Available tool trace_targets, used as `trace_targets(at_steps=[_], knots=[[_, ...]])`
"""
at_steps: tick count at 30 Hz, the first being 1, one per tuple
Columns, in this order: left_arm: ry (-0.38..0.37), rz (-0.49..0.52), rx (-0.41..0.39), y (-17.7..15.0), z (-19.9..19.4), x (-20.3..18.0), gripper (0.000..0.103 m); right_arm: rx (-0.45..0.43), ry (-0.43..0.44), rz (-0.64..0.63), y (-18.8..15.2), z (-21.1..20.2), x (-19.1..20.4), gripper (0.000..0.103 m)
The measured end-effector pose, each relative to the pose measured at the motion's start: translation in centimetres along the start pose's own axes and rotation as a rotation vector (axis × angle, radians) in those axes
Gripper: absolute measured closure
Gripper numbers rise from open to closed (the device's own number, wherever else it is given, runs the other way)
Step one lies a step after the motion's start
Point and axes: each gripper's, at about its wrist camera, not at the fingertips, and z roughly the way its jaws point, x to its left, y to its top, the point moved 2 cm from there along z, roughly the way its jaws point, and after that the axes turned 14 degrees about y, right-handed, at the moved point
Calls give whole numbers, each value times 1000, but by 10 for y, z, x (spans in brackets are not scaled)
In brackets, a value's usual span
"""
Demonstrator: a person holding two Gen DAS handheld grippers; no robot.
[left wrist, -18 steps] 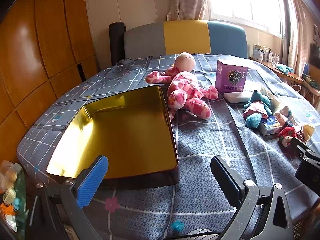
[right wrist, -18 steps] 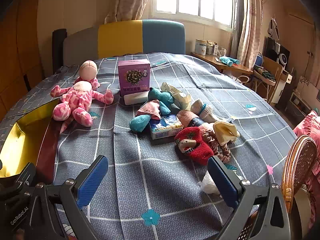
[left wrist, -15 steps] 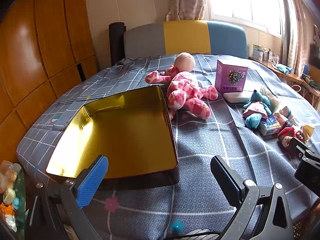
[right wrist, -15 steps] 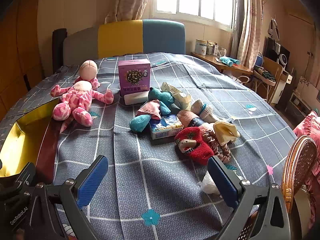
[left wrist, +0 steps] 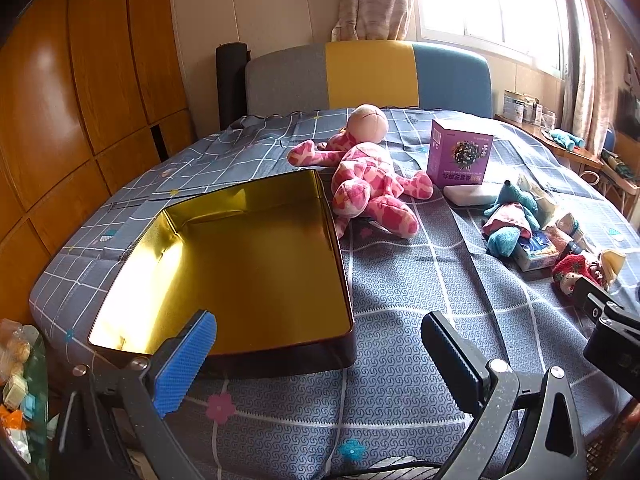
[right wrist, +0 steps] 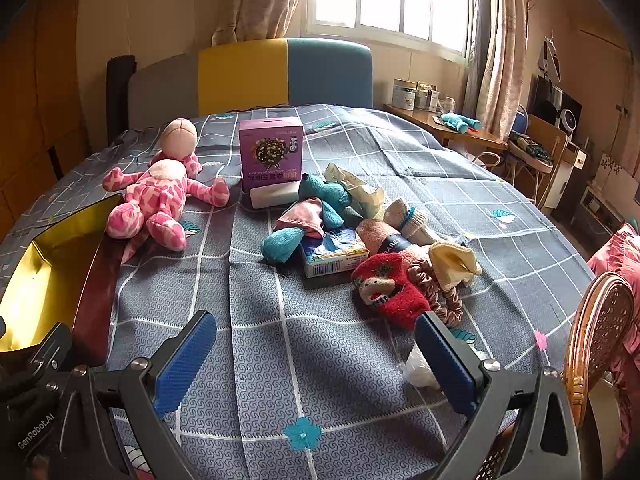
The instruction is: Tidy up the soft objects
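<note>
Now both my tongs, left gripper (left wrist: 316,354) and right gripper (right wrist: 314,354), stand spread and empty. One pink doll (left wrist: 370,178) lies just beside the one gold tin (left wrist: 244,268); it looks light and squashy (I would pinch the belly). One red sock (right wrist: 390,286) lies in the mixed pile

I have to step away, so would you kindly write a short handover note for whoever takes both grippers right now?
Left gripper: open, empty, above the near edge of the gold tin.
Right gripper: open, empty, over bare tablecloth.
Tin is empty. Pink plush doll lies beside its far corner. Teal plush, red sock and other socks are piled ahead of the right gripper, mixed with a tissue pack and purple box.
Done: nothing packed. Left: every soft item.
</note>
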Motion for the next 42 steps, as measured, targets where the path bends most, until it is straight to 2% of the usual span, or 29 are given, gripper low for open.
trace_targets(at_steps=[42], knots=[[-52,-7,23,-2,1,0,0,23,16,-11,-4,5,0,1]])
